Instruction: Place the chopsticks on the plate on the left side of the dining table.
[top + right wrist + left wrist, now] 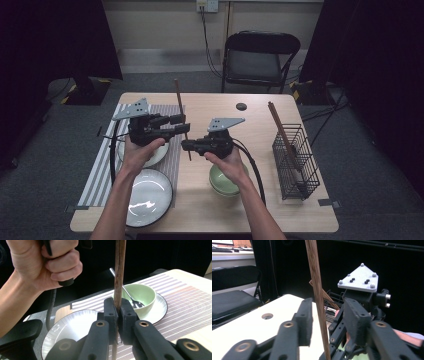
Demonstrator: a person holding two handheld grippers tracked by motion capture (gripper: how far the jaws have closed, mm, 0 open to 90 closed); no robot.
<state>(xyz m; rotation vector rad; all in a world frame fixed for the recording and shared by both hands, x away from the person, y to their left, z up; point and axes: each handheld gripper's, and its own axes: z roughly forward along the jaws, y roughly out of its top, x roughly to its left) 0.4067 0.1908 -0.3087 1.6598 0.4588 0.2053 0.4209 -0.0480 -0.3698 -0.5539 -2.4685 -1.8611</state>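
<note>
The work in hand is a hand-over of one chopstick between the two tongs, above the middle of the desk.

**State of the tongs**
- Right tongs: clamped on the chopstick, which stands nearly upright between the pads.
- Left tongs: jaws apart, one on each side of the same chopstick — not gripping it.

**Doing the step well**
1. Keep the right tongs clamped until the left jaws have closed squarely on the shaft.
2. Close the left jaws above the right grip, leaving a gap between the two tools so the pads do not collide.
3. Hold the stick upright; a tilt would likely let it pivot in the pads.

**Containers**
- Wire basket, at 3 o'clock on the desk: holds another chopstick, leaning toward 11 o'clock.
- Green bowl, on a white saucer on the striped mat: holds a metal spoon or fork — which one cannot be told.
- Second green bowl, under the right hand: contents hidden.
- White plate, at 7 o'clock: empty.
</note>
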